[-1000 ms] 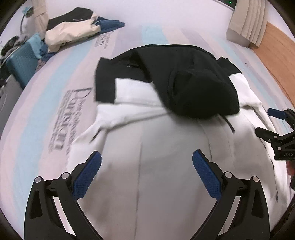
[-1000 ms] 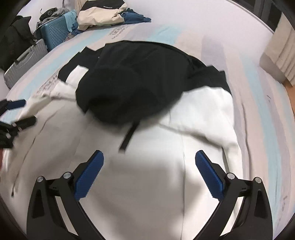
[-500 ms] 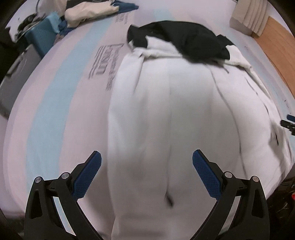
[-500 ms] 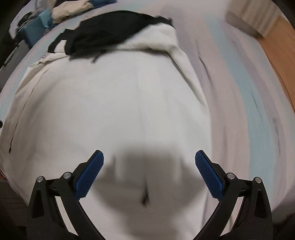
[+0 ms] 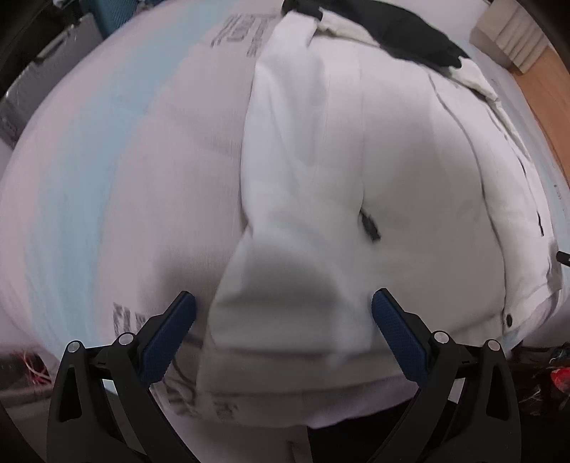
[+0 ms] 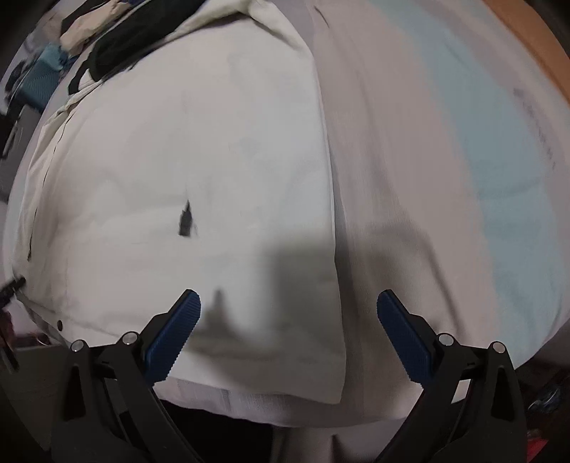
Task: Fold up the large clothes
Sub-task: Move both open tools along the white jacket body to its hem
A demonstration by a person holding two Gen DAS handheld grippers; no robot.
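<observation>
Hovering over the near edge of the bed, we hold both tools with their blue pads spread wide and nothing between them: the left gripper (image 5: 283, 333) above the bottom left corner of the white jacket (image 5: 356, 178), the right gripper (image 6: 289, 334) above its bottom right corner. The hem lies just ahead of the pads in both views, close to the mattress edge, and each tool throws a shadow on the cloth beneath it

Further out, the jacket is spread flat along the mattress (image 5: 107, 160), white body toward us, with a small dark zipper pull (image 5: 368, 226) on the front. At the far end its black hood and shoulders (image 5: 409, 32) lie bunched. Beyond that we make out a blue suitcase (image 6: 39, 76) and a heap of other clothes (image 6: 89, 25), blurred

We judge that we are at the step of taking the hem for a lengthwise fold. The next move calls for lowering both tools onto the two corners, closing on the cloth at about the same time, then carrying the hem evenly toward the hood so the fold does not skew
</observation>
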